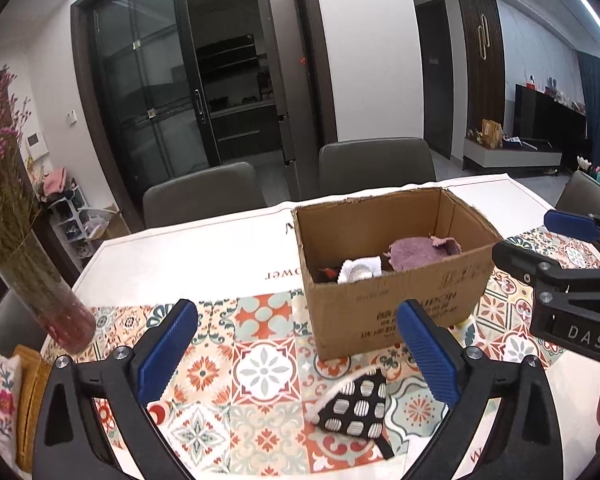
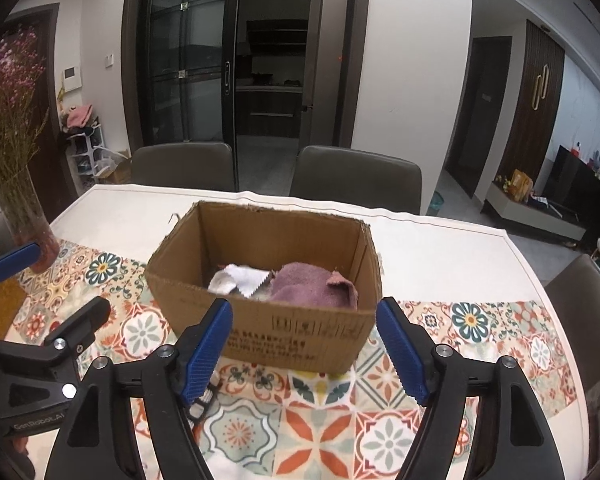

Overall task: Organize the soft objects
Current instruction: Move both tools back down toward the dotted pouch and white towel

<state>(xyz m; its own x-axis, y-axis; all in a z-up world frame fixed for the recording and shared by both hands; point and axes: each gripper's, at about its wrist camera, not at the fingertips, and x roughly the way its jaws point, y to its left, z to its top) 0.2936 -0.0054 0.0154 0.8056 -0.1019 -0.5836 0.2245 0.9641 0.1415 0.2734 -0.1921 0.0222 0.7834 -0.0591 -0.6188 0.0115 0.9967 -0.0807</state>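
An open cardboard box stands on the patterned tablecloth. Inside it lie a purple towel and a white cloth. A black pouch with white dots lies on the cloth in front of the box, below and between my left gripper's fingers. My left gripper is open and holds nothing. My right gripper is open and empty too, facing the box's near wall. In the right wrist view, only a sliver of the pouch shows behind the left finger.
A glass vase of dried pink flowers stands at the table's left. Two grey chairs stand behind the far edge, another at the right. A yellow cushion sits at the left.
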